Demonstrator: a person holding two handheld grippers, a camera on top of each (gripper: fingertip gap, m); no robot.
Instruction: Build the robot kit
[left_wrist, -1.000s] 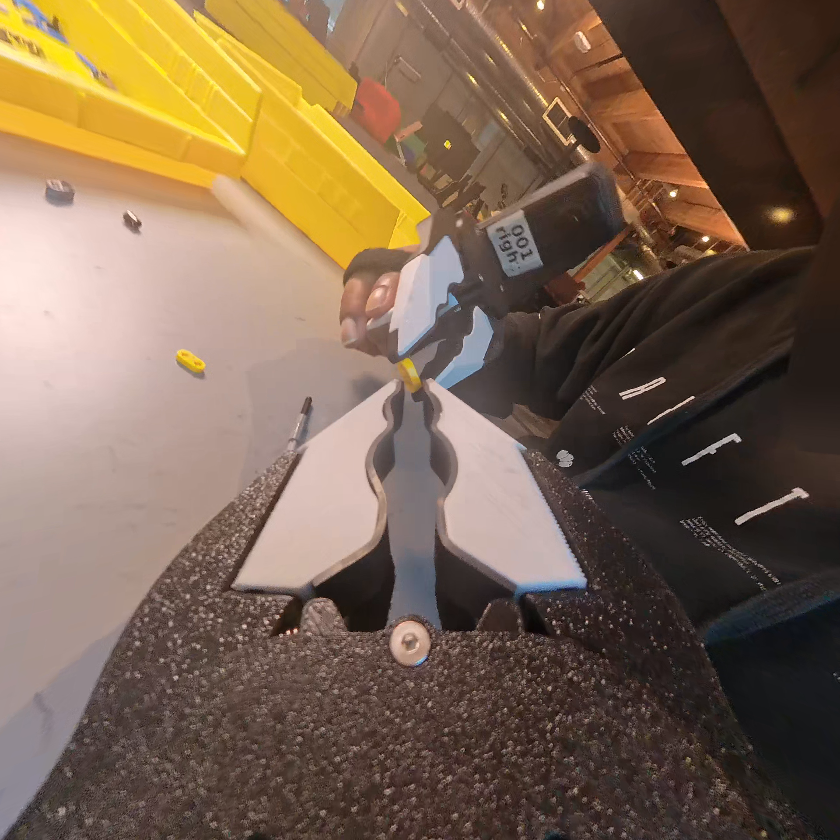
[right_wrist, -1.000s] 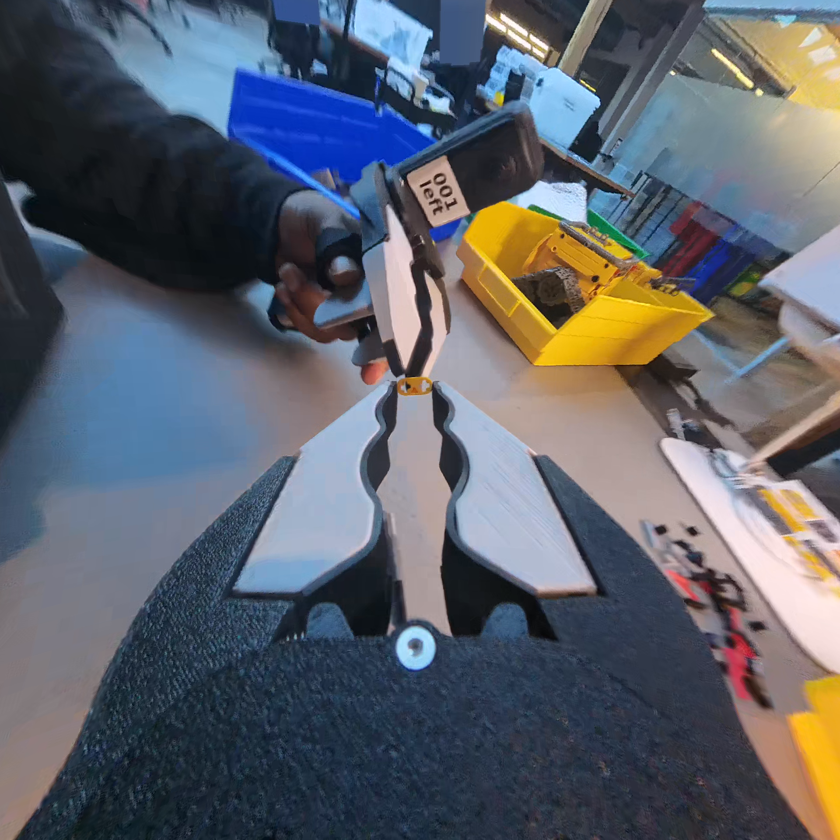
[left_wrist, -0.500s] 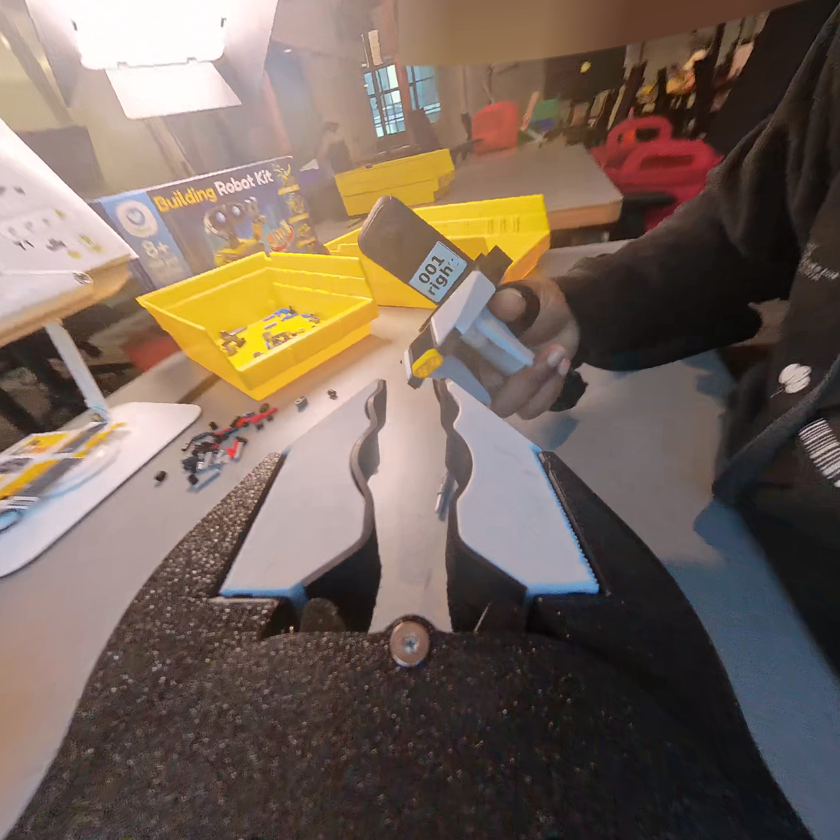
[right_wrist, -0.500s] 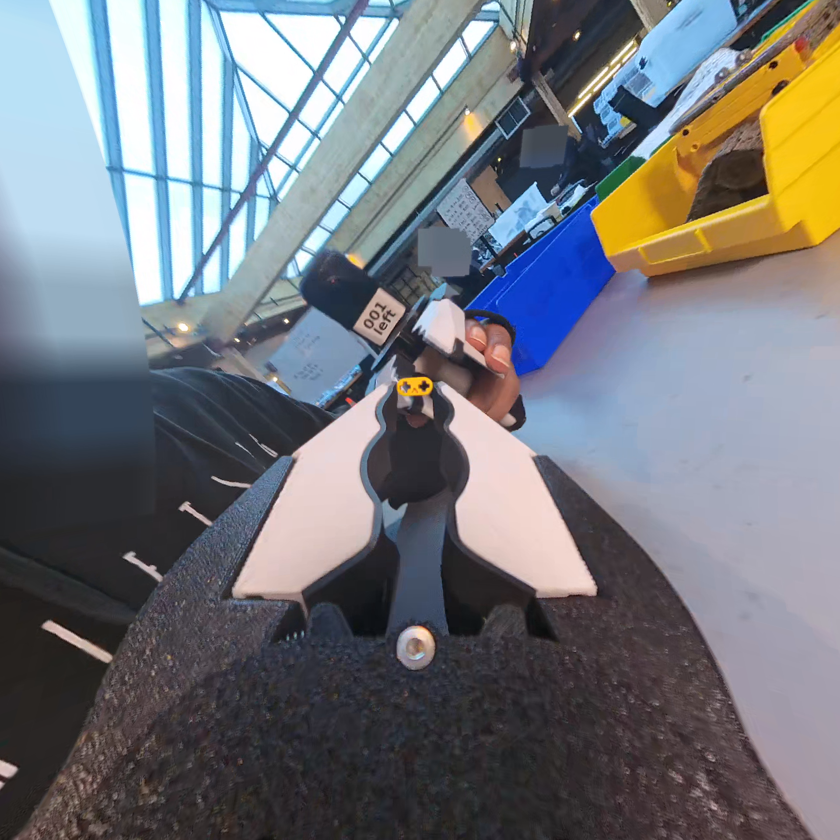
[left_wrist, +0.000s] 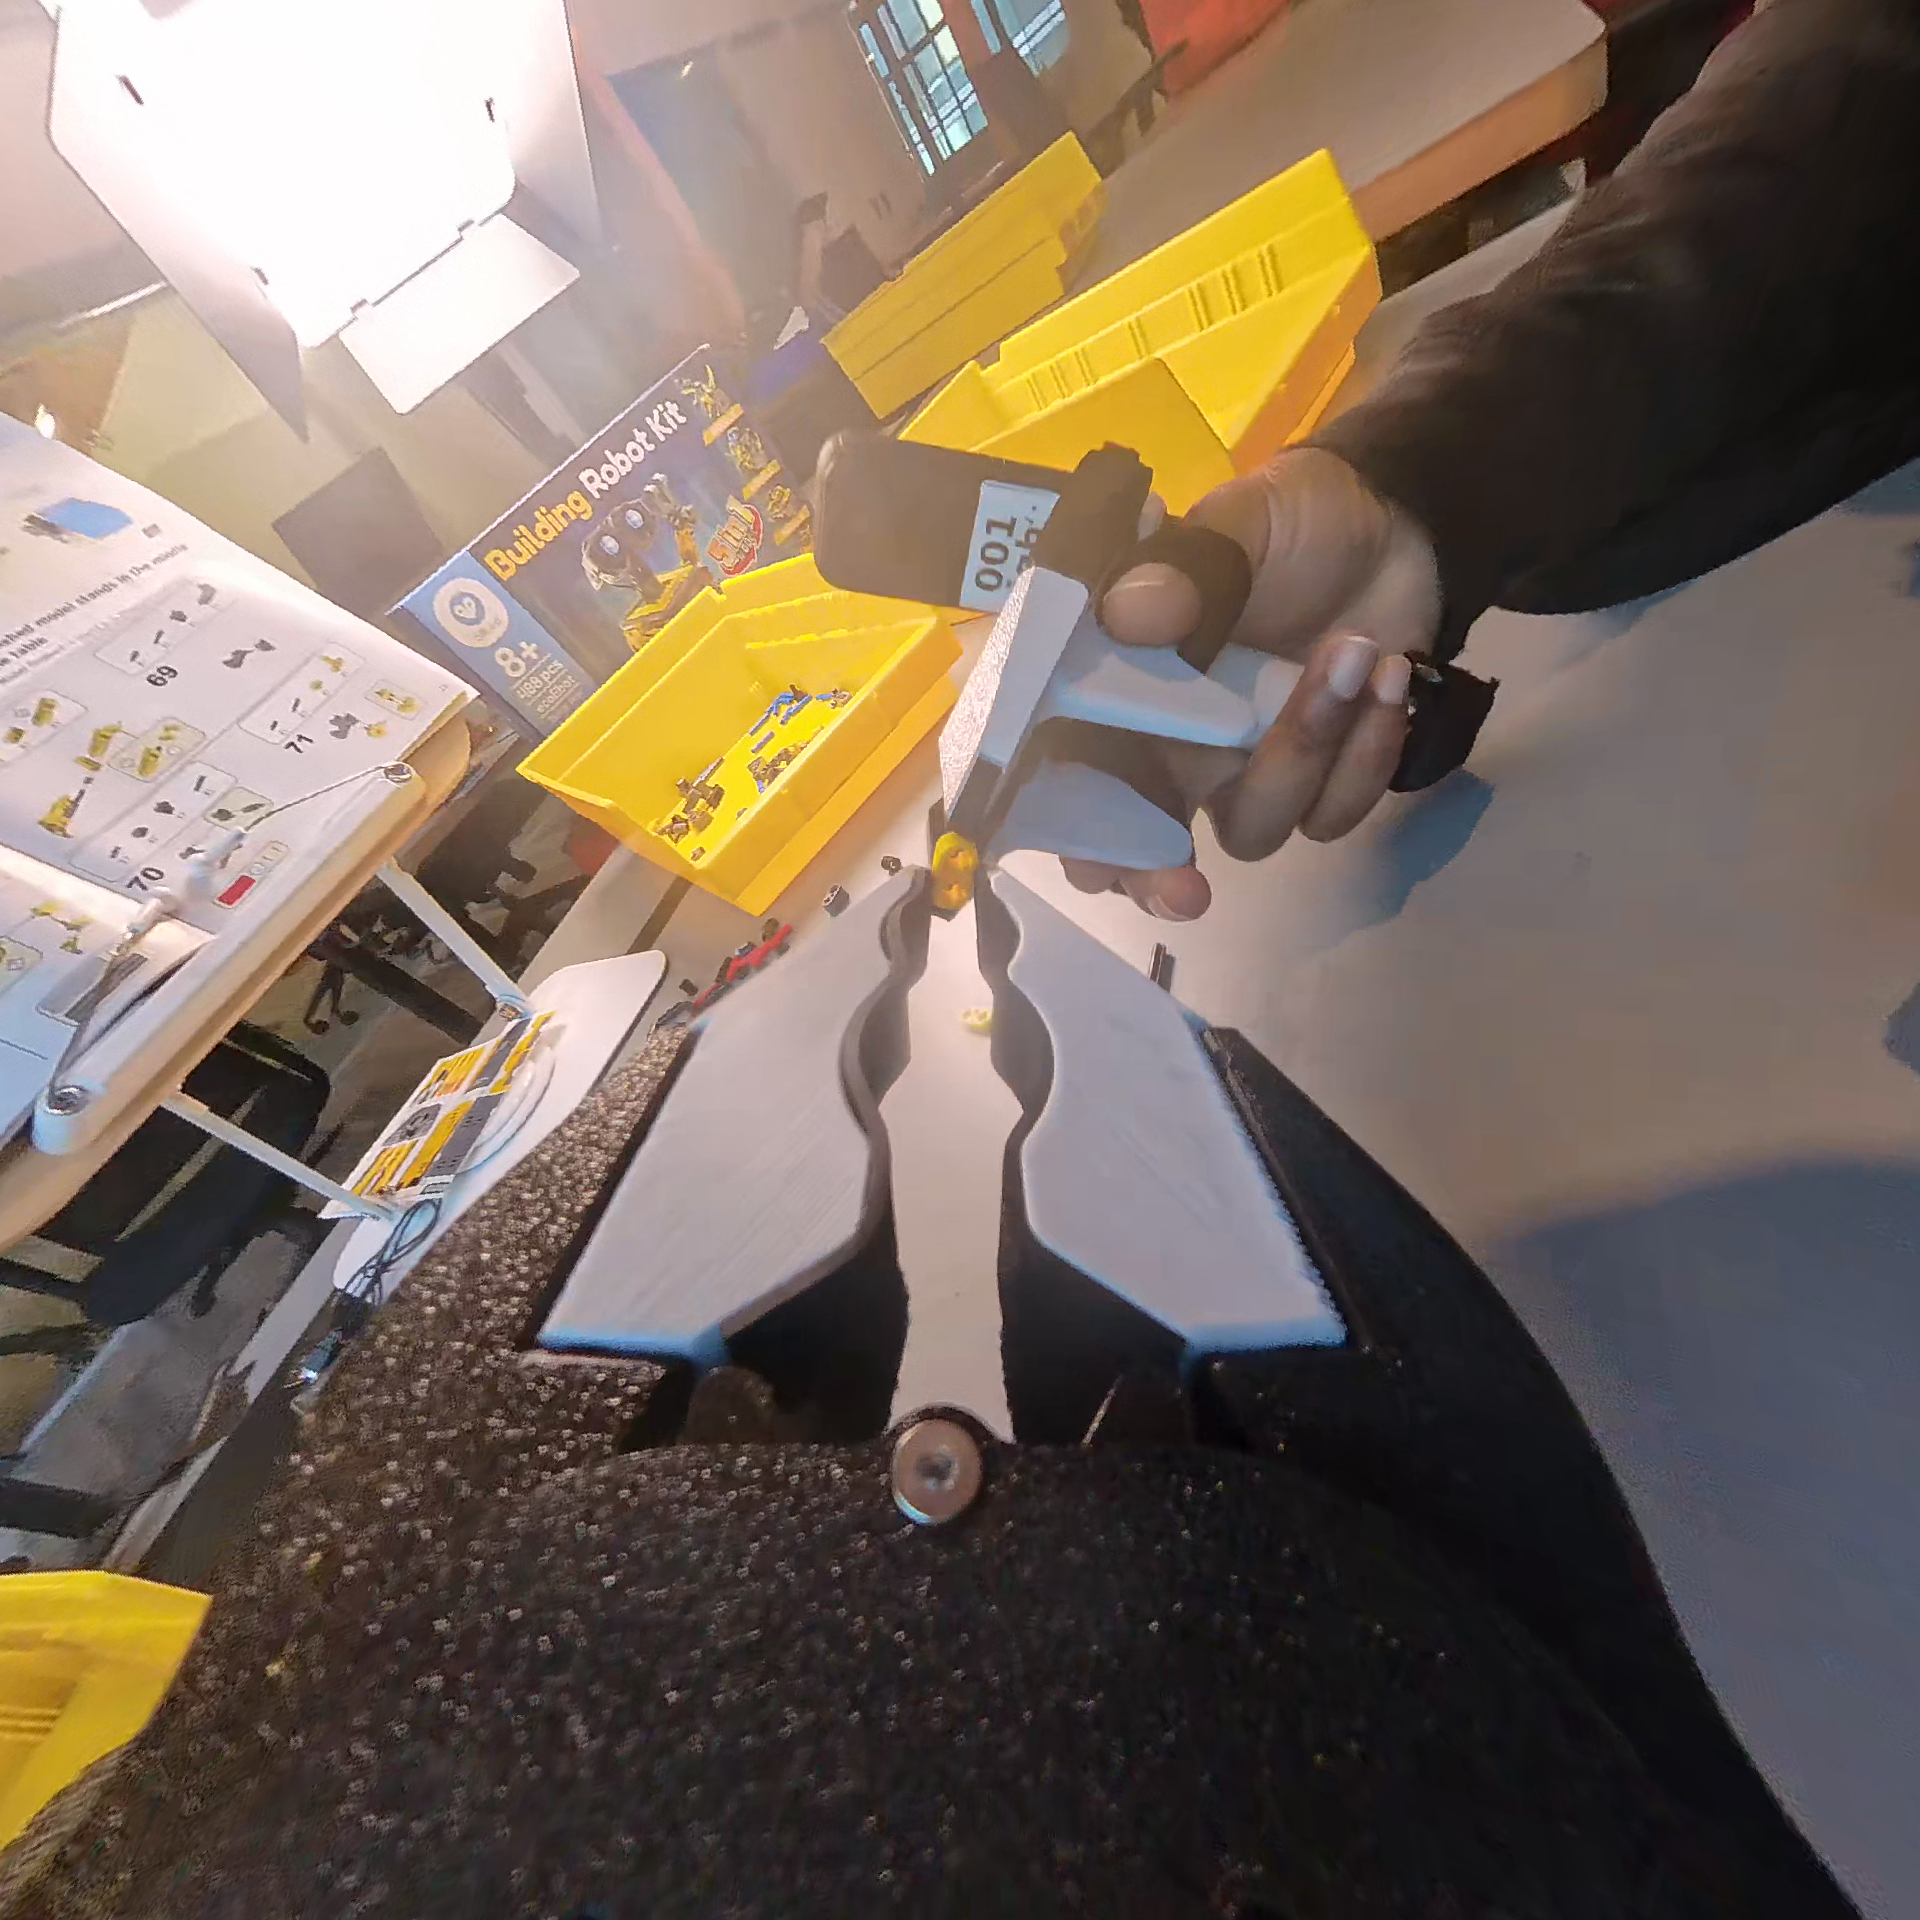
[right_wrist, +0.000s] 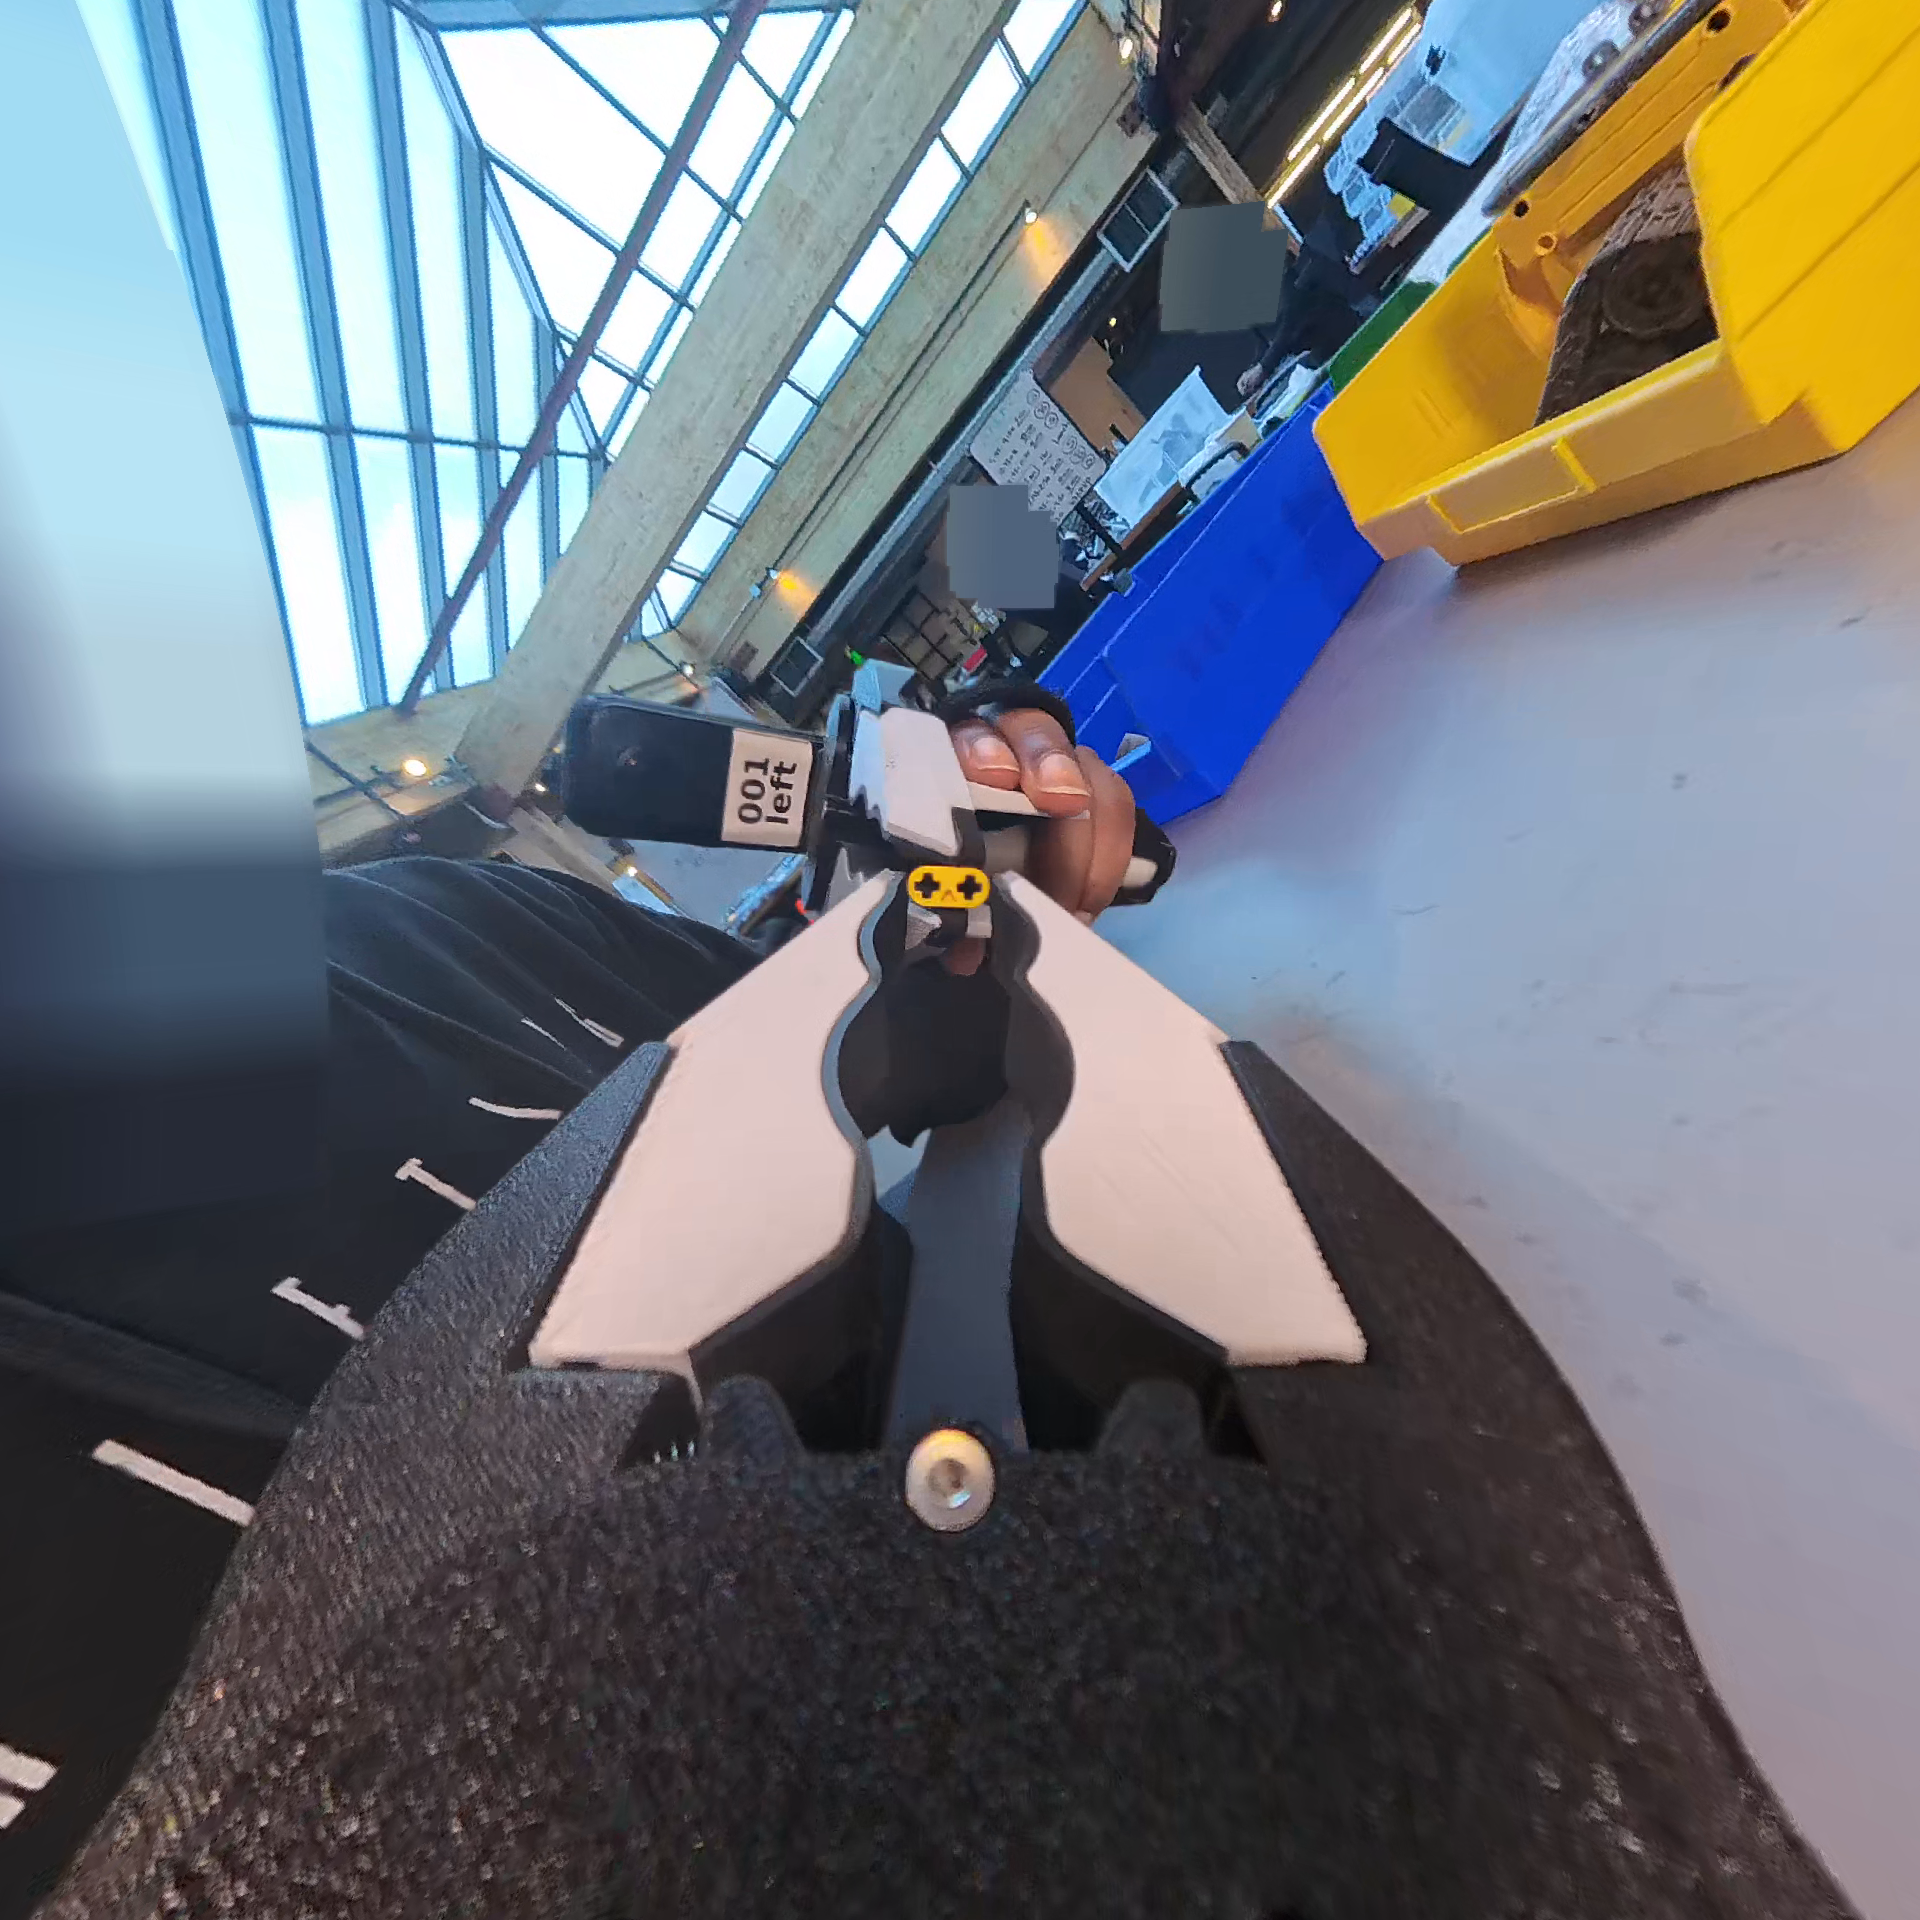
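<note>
— Well, your right gripper (right_wrist: 948, 896) has the link (right_wrist: 945, 886) pinched at the very tips of its fingers, dead at 12 o'clock in its own view. The link's long axis runs 9 to 3, bridging the two tips, with both cross holes facing the camera.

— And your left gripper (left_wrist: 953, 896)? Its fingers are drawn narrow, with the same link sitting right at the gap between the tips. You can't tell from either view whether they actually squeeze it or only flank it.

— Agreed. From the left view, your right gripper leans in from 1 o'clock, so the two sets of tips meet nose to nose, both raised off the desk (left_wrist: 1558, 1039).

— Room around you: the desk is bare toward 3 o'clock in both views. In the left view a yellow bin (left_wrist: 852, 821) with small parts sits at 11 o'clock, loose parts (left_wrist: 748, 956) lie just before it, and one yellow bit (left_wrist: 974, 1018) shows between your left fingers, on the desk.

— In the right view, a blue bin (right_wrist: 1226, 644) stands at 1 o'clock, well apart from the link.
</note>
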